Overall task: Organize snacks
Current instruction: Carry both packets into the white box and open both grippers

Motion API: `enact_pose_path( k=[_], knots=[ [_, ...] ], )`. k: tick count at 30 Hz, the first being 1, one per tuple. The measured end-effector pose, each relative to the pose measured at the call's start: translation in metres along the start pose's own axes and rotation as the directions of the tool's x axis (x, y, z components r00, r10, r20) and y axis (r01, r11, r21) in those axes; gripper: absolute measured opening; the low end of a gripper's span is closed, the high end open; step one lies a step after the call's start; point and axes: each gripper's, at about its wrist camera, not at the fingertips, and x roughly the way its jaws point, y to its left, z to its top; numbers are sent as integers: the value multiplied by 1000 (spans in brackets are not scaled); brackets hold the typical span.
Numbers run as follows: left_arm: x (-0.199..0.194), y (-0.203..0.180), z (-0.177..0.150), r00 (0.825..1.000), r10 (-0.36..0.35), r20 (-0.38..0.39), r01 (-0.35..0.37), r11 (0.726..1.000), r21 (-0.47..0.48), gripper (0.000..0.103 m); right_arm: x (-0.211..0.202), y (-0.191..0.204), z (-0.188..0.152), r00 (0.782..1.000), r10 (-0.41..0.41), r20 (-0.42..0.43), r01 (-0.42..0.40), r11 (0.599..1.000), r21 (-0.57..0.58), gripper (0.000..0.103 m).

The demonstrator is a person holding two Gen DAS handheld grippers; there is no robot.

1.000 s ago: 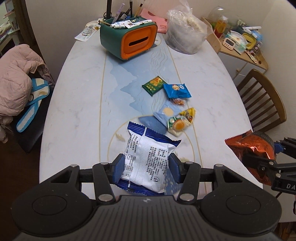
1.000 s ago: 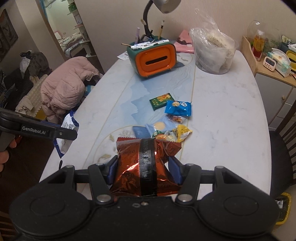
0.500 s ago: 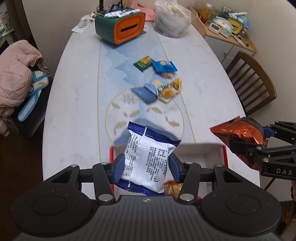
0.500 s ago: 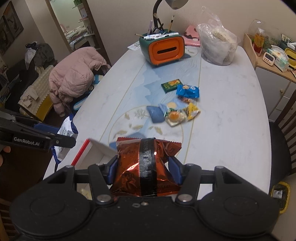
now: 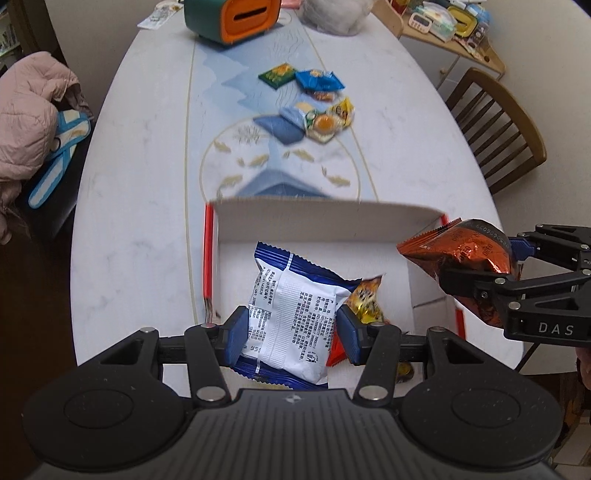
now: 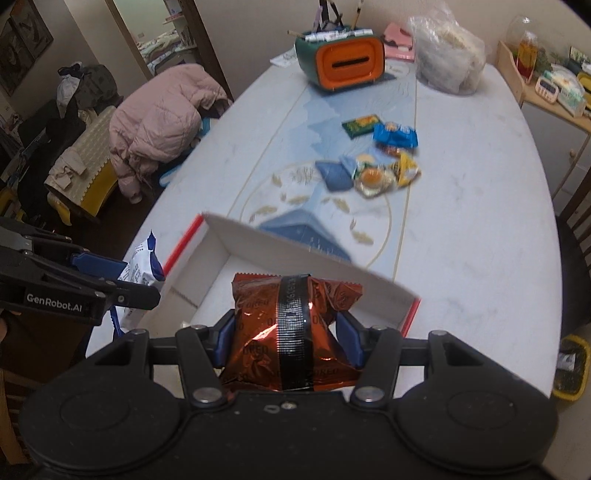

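My left gripper (image 5: 291,338) is shut on a blue and white snack packet (image 5: 291,310) and holds it above a white box with red sides (image 5: 332,221) at the table's near end. An orange-yellow packet (image 5: 365,299) lies in the box. My right gripper (image 6: 286,341) is shut on a shiny orange foil packet (image 6: 291,332), held over the box (image 6: 229,236); it shows at the right in the left wrist view (image 5: 465,254). Several loose snack packets (image 5: 314,118) lie mid-table.
A green and orange organiser (image 5: 232,16) and a clear plastic bag (image 6: 447,62) stand at the table's far end. A wooden chair (image 5: 495,125) is on the right. A pink jacket (image 6: 159,118) lies on a chair to the left.
Both grippers have drawn back toward the table's near end with their packets. The white box has come into view beneath them, and the loose snacks now lie farther off.
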Motion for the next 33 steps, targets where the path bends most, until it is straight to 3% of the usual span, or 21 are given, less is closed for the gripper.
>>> enact_pose_path(
  k=[21,33],
  knots=[
    [95,-21,-53,995,24,-102,-20,999,40,51,69,8,-72,994,-41,-98,42,999,11,56],
    [109,-22,-65,995,20,-97,-15,999,44,50,77,10,-85,992,-51,-115,52,999,7,60]
  ],
)
